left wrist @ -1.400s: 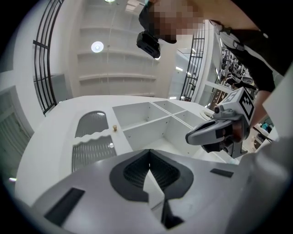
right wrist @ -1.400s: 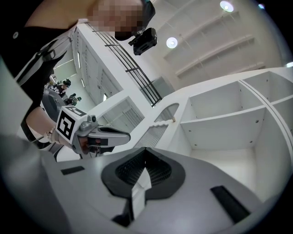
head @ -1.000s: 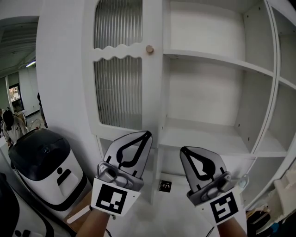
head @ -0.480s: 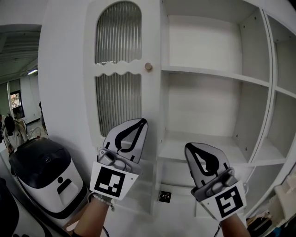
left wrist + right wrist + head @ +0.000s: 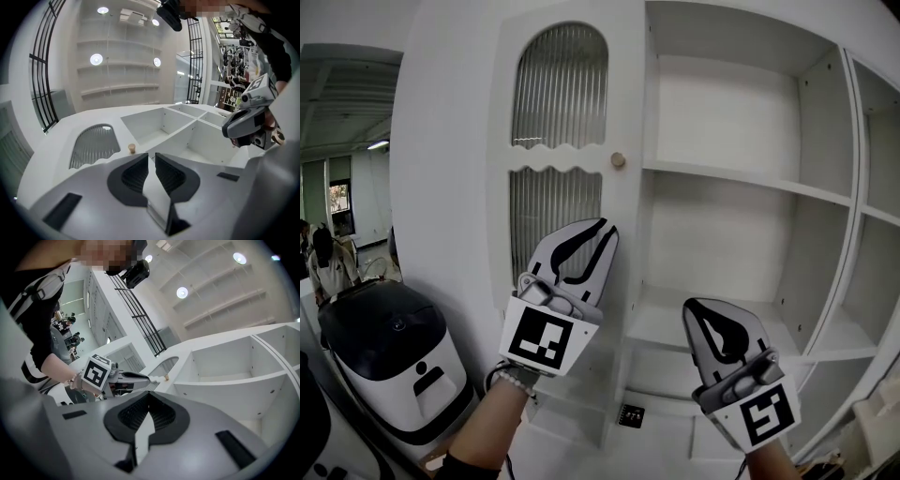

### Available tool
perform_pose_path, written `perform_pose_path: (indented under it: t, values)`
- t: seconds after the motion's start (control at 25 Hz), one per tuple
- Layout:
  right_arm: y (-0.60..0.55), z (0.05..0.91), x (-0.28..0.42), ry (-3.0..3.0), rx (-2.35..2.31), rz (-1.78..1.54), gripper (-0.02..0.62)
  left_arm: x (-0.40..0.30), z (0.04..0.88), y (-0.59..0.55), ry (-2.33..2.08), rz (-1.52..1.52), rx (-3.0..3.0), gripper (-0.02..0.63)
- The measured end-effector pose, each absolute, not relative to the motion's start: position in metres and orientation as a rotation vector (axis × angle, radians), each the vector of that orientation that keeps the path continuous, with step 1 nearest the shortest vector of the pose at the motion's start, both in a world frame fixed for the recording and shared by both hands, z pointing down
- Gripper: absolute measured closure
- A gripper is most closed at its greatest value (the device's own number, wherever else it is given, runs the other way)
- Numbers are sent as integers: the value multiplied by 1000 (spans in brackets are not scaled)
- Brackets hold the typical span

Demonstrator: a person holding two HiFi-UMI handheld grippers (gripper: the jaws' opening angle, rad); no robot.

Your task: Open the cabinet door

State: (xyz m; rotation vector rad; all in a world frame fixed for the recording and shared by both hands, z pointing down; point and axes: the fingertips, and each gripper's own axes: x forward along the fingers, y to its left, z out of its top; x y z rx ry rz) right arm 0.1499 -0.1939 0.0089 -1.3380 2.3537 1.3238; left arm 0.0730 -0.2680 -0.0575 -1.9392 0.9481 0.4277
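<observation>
Reaching phase, judged from the layout. The tall white cabinet door with two ribbed-glass panels (image 5: 565, 155) sits closed, upper centre-left of the head view. Its small round wooden knob (image 5: 618, 159) is on the door's right edge, just beside the open white shelves (image 5: 741, 178).

Doing the step well:
- The gap is probably too narrow for the knob, so spread the jaws wider before contact.
- Straddle the knob squarely and close behind its head, not on the rounded face, or it may slip.
- Hinges are likely on the left, so pull in an arc and let the wrist follow the swing.

Pose:
- Left gripper (image 5: 602, 228) is at frame centre, tilted upward, with its tips below the knob and clear of it. Its jaws have just been opening. A slim gap shows between them, with nothing in it.
- Right gripper (image 5: 696, 304) is at lower right, sits lower and is angled up toward the shelves. Its tips meet and it holds nothing.
- Both forearms enter from the bottom edge.
</observation>
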Motion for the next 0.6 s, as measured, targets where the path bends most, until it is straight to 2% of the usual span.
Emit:
perform_pose_path:
  t: [0.6]
  values:
    - [-193, -3, 147, 2355, -1316, 1374, 597, 78, -113, -301, 989, 446, -1859, 509]
